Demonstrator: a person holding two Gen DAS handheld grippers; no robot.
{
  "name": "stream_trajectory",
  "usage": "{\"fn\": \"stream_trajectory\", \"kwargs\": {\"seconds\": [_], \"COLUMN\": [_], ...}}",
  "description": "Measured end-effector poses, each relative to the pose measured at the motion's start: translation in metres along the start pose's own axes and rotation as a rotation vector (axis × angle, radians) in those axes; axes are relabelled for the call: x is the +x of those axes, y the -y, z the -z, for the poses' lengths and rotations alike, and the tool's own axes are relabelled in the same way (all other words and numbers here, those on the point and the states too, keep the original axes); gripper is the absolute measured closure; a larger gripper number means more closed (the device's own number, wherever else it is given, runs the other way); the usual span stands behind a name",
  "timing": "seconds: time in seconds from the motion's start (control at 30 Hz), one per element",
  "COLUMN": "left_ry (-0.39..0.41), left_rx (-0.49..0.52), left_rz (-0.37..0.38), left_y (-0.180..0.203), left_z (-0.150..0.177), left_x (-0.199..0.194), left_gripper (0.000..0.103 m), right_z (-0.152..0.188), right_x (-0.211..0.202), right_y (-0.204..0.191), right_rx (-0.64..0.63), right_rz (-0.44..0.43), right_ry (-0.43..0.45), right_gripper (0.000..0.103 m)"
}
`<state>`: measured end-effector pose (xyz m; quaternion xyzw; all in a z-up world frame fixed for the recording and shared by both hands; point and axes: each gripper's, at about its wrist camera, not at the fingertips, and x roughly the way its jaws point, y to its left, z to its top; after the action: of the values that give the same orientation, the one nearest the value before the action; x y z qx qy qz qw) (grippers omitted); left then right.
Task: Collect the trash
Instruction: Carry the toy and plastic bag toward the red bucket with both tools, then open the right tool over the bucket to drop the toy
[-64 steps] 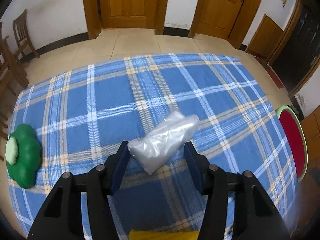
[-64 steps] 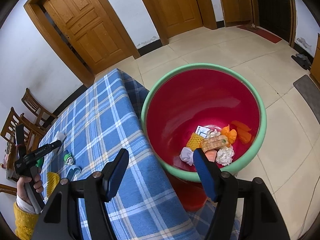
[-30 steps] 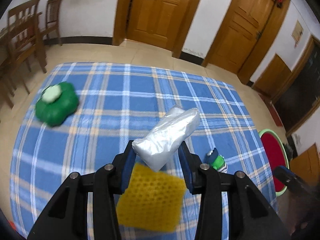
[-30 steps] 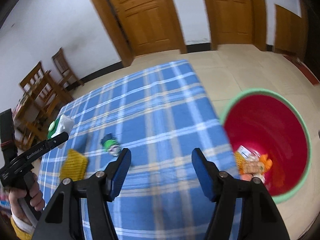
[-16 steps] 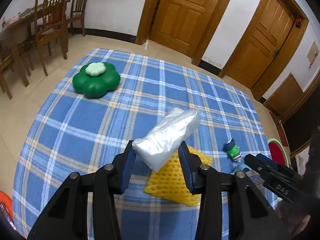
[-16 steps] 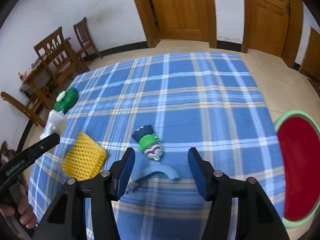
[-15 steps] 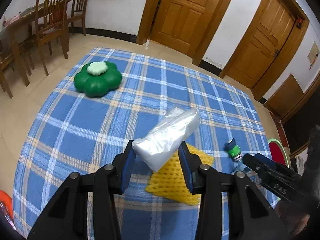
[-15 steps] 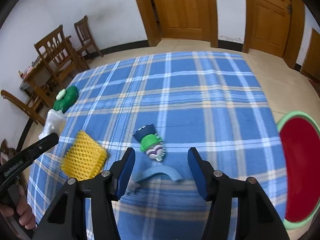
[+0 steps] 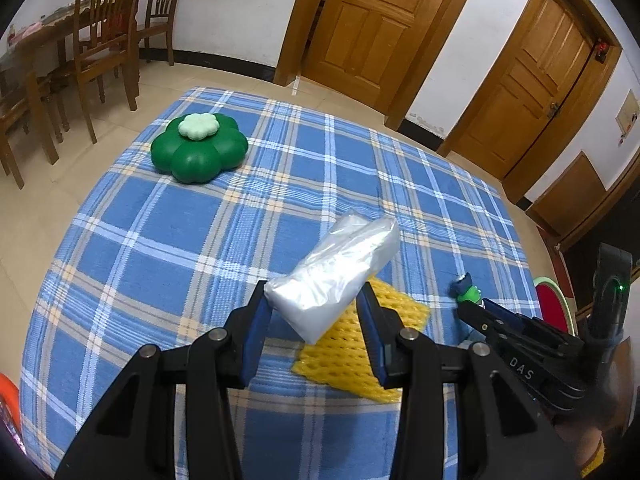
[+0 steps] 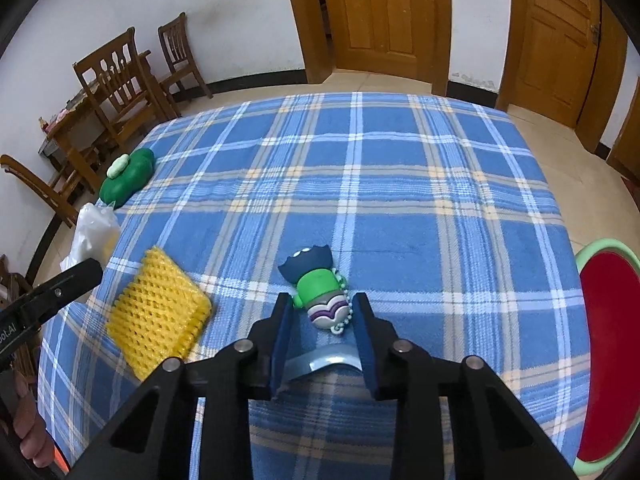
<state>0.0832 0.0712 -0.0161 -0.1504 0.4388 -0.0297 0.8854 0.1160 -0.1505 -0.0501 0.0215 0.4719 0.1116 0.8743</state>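
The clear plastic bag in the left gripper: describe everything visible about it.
The plastic bag is translucent, whitish, crinkled film, rolled into a loose bundle. The left gripper is shut on its lower end, blue pads pressing both sides. It tilts up and to the right, held above the checked tablecloth and the yellow foam net, touching neither.

Clear glossy plastic bag (image 9: 336,270) between left claw pads; yellow foam netting (image 10: 158,314) left of right claw; woven plaid tablecloth (image 10: 400,184) beyond.
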Motion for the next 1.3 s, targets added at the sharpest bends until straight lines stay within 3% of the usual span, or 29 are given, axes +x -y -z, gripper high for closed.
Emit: {"fn": "stream_trajectory", "kwargs": {"seconds": [0.63,1.0,1.3], "left_ry": [0.001,-0.021,-0.063], "left_rx": [0.086,0.146,0.197], "left_rz": [0.073,0.133,0.187], "left_y": [0.045,0.079,0.112], "left_z": [0.007,0.013,0.018], "left_x": [-0.016,-0.019,-0.013], "left_gripper": [0.06,0.06,0.06], "right_z": [0.027,0.045,0.073], "right_x": [-0.085,-0.135,-0.151], "right_y": [0.051,0.1,0.159], "right_rx": [0.17,0.283,0.431], "right_rz": [-0.016,0.05,0.117], "right_ry": [0.157,0.243,0.267], "right_gripper": [0.07,0.07,0.07]}}
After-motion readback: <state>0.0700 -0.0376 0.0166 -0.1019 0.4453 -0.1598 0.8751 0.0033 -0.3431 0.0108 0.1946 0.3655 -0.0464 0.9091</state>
